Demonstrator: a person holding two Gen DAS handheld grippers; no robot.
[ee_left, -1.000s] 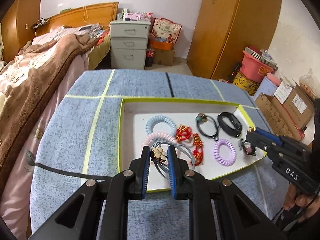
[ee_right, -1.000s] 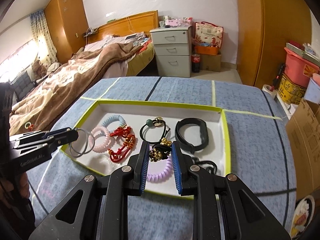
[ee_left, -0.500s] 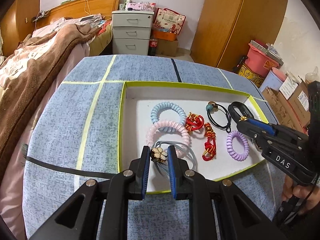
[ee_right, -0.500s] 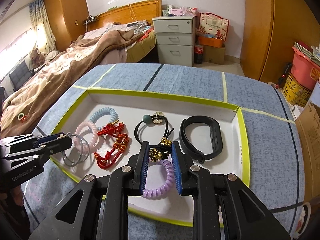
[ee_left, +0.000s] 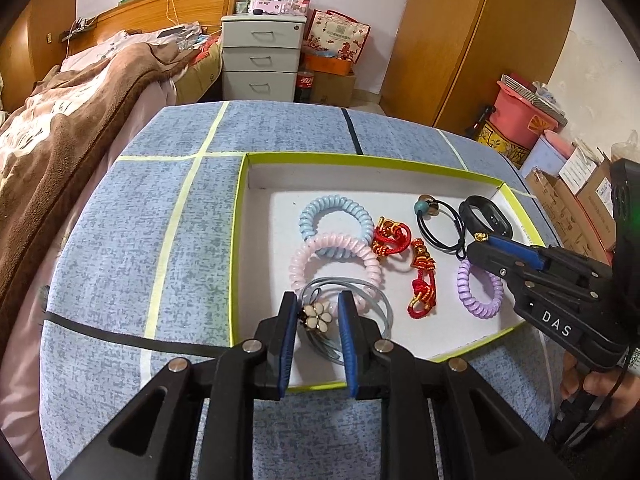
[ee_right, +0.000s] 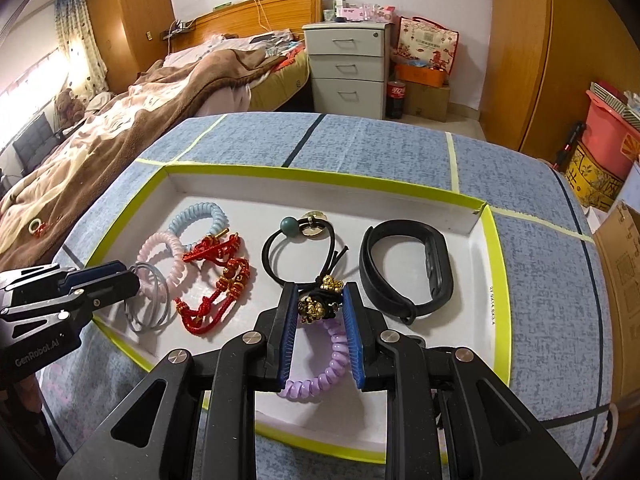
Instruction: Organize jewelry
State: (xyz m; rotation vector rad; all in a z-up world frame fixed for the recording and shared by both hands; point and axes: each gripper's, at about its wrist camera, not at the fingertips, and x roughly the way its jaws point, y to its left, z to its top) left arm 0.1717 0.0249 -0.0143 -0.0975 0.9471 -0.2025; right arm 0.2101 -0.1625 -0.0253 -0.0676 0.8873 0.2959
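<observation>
A white tray with a lime rim [ee_left: 240, 240] [ee_right: 500, 264] lies on the blue cloth. My left gripper [ee_left: 317, 314] [ee_right: 134, 280] is over the tray's near left corner. Its jaws are opening, and the grey hair tie with a white flower charm [ee_left: 317, 317] sits loose between the pads, its loops resting on the tray floor. My right gripper [ee_right: 317, 310] [ee_left: 478, 246] is shut on a black cord with gold charms [ee_right: 314, 306], just above the purple coil tie [ee_right: 316, 376] [ee_left: 478, 288].
The tray also holds a blue coil tie [ee_left: 334, 216], a pink coil tie [ee_left: 334, 260], red knotted bracelets [ee_left: 420, 276], a black tie with a green bead [ee_right: 296, 240] and a black wristband [ee_right: 404, 272]. A bed is at the left, drawers behind, boxes at the right.
The left jaws have widened around the flower charm, which was pinched before. Both grippers have come lower and closer over the tray; the right one still holds the gold-charm cord.
</observation>
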